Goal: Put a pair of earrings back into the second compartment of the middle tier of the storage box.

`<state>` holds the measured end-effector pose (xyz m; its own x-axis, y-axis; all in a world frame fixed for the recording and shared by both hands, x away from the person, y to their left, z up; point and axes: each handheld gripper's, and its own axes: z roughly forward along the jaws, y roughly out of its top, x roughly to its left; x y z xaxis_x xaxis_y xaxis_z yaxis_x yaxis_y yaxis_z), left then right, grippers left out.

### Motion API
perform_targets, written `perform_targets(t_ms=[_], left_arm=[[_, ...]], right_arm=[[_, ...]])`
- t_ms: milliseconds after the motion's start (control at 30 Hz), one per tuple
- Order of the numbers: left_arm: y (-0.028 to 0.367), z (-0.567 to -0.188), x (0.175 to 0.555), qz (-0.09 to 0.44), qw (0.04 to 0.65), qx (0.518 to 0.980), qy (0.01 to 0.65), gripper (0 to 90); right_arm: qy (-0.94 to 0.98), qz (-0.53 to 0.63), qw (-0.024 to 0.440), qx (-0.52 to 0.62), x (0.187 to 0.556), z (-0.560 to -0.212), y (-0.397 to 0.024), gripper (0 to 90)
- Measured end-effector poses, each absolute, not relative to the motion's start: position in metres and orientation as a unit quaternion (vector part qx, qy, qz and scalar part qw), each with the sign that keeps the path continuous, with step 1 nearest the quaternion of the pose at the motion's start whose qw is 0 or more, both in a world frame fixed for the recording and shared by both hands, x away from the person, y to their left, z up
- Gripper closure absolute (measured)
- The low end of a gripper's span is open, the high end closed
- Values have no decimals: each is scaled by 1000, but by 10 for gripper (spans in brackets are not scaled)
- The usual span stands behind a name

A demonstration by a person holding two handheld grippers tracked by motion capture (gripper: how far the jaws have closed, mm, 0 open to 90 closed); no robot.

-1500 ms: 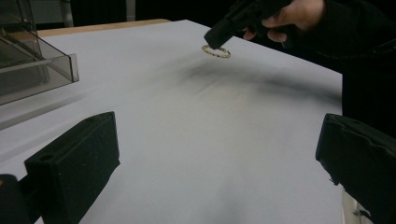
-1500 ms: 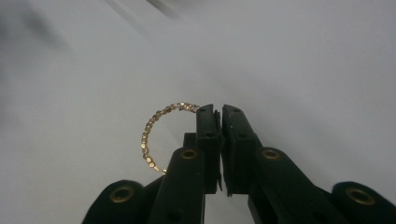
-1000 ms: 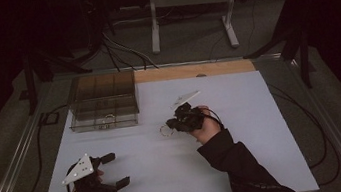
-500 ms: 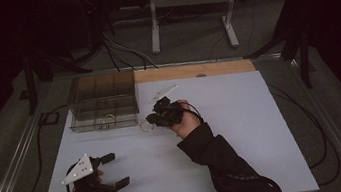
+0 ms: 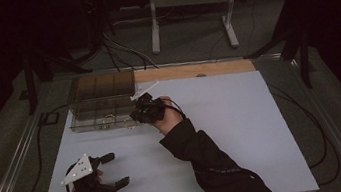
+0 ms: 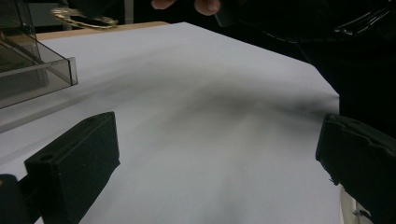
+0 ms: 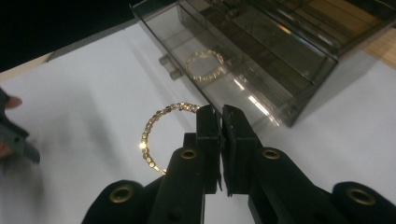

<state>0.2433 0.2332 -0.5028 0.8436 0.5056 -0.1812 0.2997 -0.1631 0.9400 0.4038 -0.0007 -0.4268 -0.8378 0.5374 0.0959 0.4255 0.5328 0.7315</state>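
Note:
My right gripper [image 7: 220,112] is shut on a gold beaded bracelet [image 7: 154,135], which hangs as a ring to the left of its tips above the white sheet. It hovers at the front right corner of a clear smoked drawer box [image 7: 280,60], whose pulled-out drawer holds a second gold bracelet [image 7: 204,65]. From above, the right gripper [image 5: 136,115] sits just at the box [image 5: 104,103]. The left gripper [image 5: 117,169] rests near the front left of the sheet with its jaws wide apart, and the left gripper [image 6: 217,163] has nothing between them.
A white sheet [image 5: 244,131] covers the table, with a wooden strip [image 5: 195,70] along its far edge. A corner of the box [image 6: 32,70] and the held bracelet [image 6: 84,18] appear far off in the left gripper view. Cables trail off the table's right side.
The right hand has carried the bracelet leftward across the sheet, from the middle up to the drawer box. The left gripper has stayed where it was.

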Motion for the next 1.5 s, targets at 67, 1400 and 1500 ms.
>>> perform_targets(t_ms=[67, 1400, 1500], left_arm=[[233, -503, 243, 88, 590, 758, 265, 5], [234, -502, 243, 83, 596, 755, 262, 5], [234, -503, 244, 83, 595, 755, 263, 5]], right_arm=[[873, 396, 73, 275, 406, -427, 6, 867], [816, 476, 67, 321, 426, -448, 77, 295], [822, 478, 45, 306, 418, -441, 73, 198]])
